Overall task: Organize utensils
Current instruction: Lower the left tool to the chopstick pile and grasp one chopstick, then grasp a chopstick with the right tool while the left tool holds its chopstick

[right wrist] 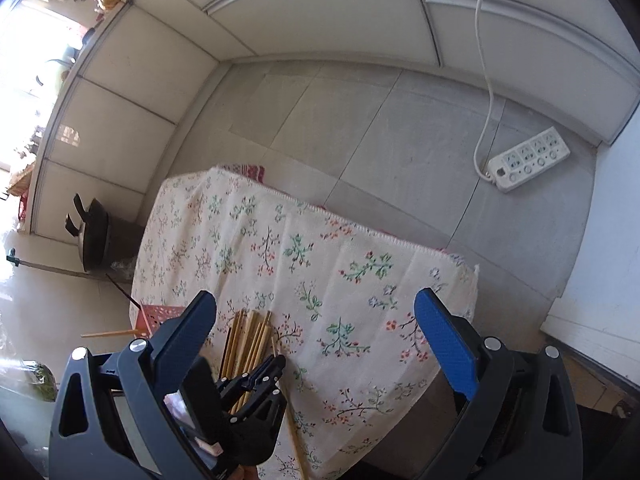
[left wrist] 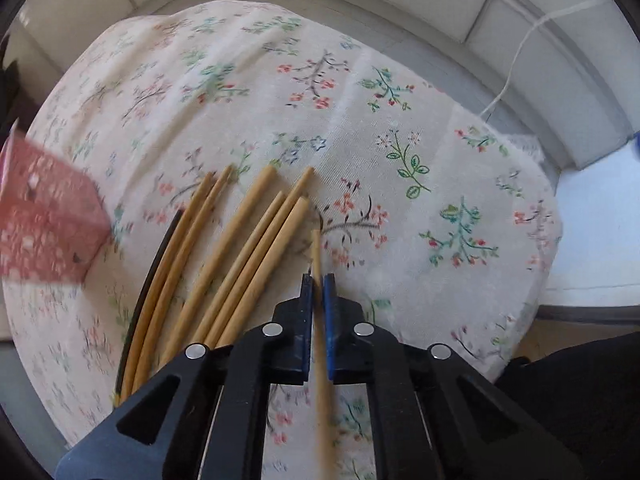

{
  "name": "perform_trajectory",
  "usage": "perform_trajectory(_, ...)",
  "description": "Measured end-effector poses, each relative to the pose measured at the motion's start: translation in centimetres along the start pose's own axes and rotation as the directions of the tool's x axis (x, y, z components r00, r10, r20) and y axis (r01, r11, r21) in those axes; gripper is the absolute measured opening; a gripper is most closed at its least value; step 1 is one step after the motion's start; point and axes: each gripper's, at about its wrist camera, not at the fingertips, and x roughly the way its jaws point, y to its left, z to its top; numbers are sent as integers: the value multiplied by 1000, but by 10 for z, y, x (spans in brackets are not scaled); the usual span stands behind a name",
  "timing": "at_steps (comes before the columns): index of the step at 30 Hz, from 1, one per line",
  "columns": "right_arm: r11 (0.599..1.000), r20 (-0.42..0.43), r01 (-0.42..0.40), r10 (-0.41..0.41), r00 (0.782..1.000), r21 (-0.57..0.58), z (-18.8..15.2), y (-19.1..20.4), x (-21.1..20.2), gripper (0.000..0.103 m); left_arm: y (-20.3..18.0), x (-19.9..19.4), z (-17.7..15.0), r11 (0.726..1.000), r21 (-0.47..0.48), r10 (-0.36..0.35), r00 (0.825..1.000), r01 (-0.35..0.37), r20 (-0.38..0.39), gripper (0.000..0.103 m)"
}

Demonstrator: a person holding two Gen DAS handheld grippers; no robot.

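Note:
Several wooden chopsticks (left wrist: 244, 256) lie fanned out on the flowered tablecloth (left wrist: 360, 128), with one dark chopstick (left wrist: 148, 284) at their left edge. My left gripper (left wrist: 318, 280) is shut on a single wooden chopstick (left wrist: 320, 380), apart from the fan to its right; its tip sticks out past the blue pads. A red perforated holder (left wrist: 48, 220) stands at the left. In the right wrist view my right gripper (right wrist: 316, 320) hangs open above the cloth, nothing between its fingers, and the left gripper (right wrist: 276, 360) shows below with its chopstick (right wrist: 296, 444).
The cloth-covered table (right wrist: 224, 208) stands on a grey tiled floor. A white power strip (right wrist: 528, 160) with its cord lies on the floor to the right. A dark pan (right wrist: 94, 232) leans by the wall at left. Two chopsticks (right wrist: 112, 334) stick out of the red holder (right wrist: 160, 314).

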Motion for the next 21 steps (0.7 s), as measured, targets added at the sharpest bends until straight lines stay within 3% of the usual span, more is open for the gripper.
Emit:
perform_trajectory(4,999,-114,35,-37,993,-17,-11,9,35,97,20,-55,-31,998,-42,-32,995,36,95,4)
perform_trajectory(7,998,-231,46,-52,972,-34,-26,19,70,96,37,-98,-60,987,-121,-82,976,107,200,5)
perform_trajectory(9,998,-299,47,-57,953,-38,-36,28,92,88,41,-124,-80,979,-146,-96,957,140,272,5)
perform_trajectory(14,994,-383,75,-100,918,-80,-57,52,129,48,48,-160,-110,978,-125,-110,919,168,379,5)
perform_trajectory(19,992,-391,100,-121,912,-73,-67,70,146,39,53,-190,-125,975,-117,-113,872,190,477,5)
perform_trajectory(21,991,-397,116,-131,908,-60,-68,74,153,35,60,-207,-133,970,-117,-120,842,211,525,5)
